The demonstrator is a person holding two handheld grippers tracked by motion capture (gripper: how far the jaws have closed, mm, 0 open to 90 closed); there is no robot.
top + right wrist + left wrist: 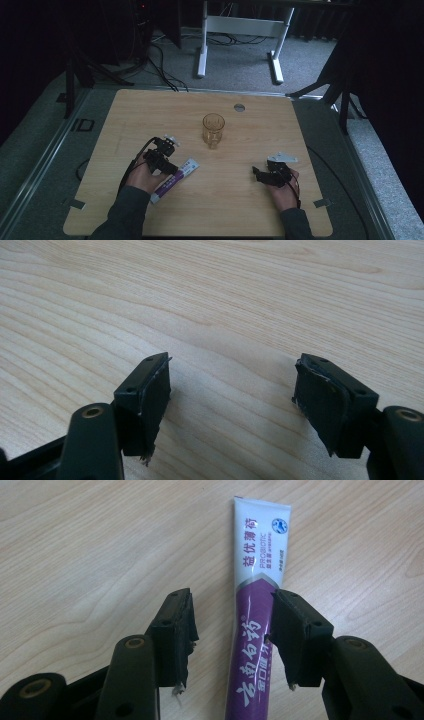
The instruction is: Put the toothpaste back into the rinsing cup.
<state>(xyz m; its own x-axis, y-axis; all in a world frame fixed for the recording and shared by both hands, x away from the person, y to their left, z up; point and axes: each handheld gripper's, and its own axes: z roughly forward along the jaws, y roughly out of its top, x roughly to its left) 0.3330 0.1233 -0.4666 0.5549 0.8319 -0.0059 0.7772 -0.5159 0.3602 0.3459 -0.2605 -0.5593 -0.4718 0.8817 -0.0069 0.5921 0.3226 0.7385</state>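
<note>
Purple-and-white tube [252,630] lies flat on the table [240,200], between the left gripper's [232,630] open jaws, unpinched; they must close. Right gripper [232,400] gapes, holding nothing.

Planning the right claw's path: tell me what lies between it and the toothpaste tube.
Bare wooden tabletop in the high view: nothing between the right claw and the toothpaste tube. The glass stands farther back.
</note>
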